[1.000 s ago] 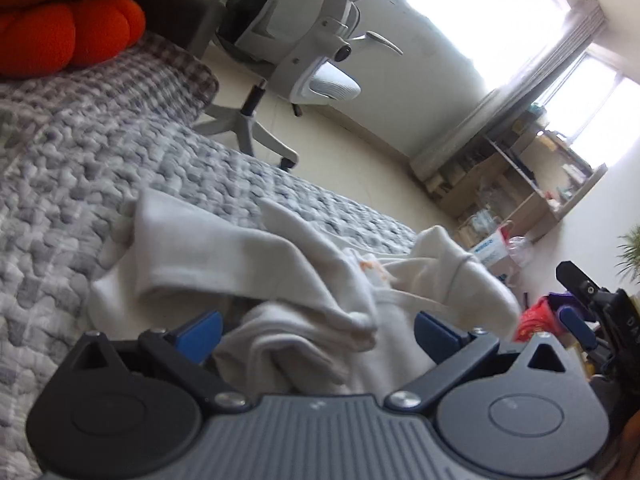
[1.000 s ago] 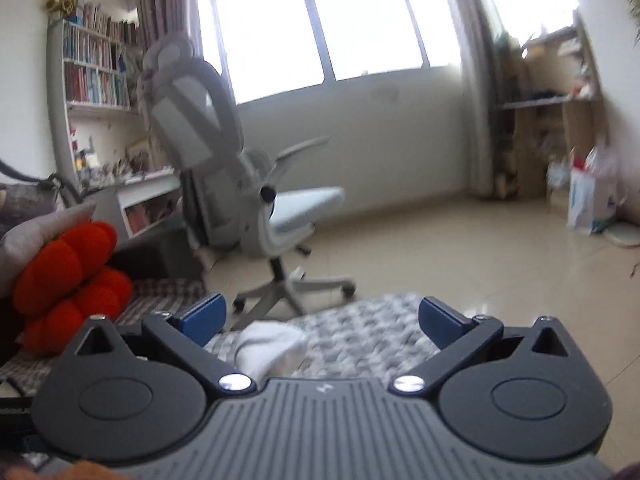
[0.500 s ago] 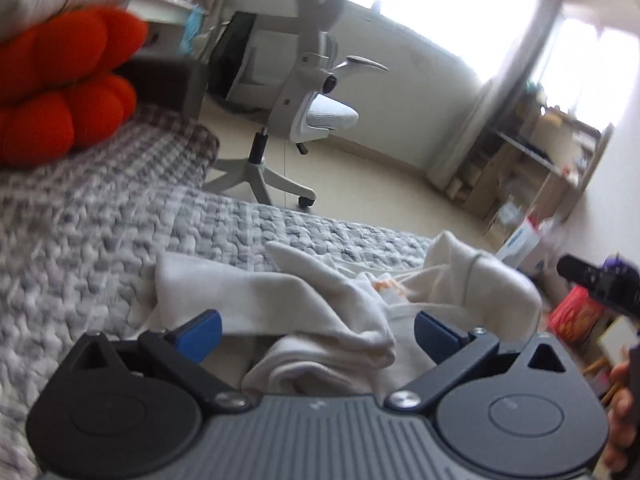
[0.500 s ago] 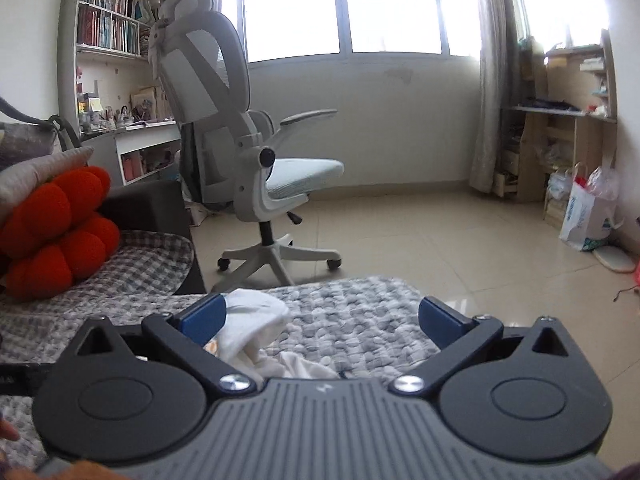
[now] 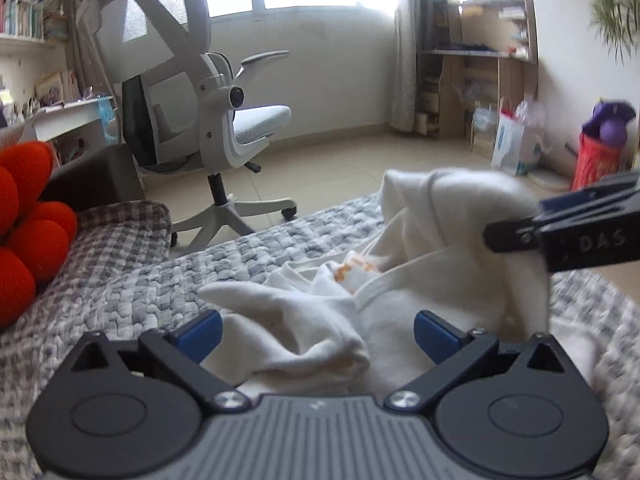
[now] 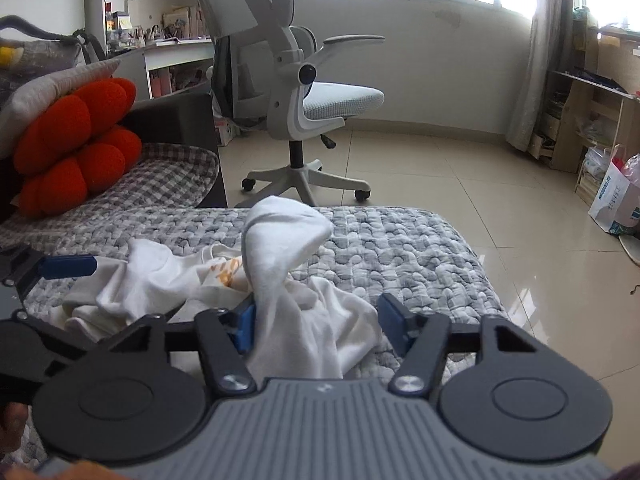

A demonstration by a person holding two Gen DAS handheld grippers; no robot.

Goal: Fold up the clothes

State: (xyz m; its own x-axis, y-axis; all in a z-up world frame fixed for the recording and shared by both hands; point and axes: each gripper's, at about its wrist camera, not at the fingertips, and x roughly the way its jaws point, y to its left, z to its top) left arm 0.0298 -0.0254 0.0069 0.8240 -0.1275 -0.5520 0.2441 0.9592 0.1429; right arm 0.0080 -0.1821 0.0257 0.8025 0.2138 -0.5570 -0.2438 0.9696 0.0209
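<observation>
Since a second ago our right hand-held gripper (image 6: 318, 326) has dropped from pointing at the room to the crumpled white garment (image 5: 400, 280) on the grey quilted bed (image 6: 400, 248), its pads half-closed around an upstanding fold without yet pinching it. Our left hand-held gripper (image 5: 316, 330) hangs spread wide over the near edge of the cloth, gripping nothing. We judge the right is taking the raised fold to lift and spread the heap flat before folding.
</observation>
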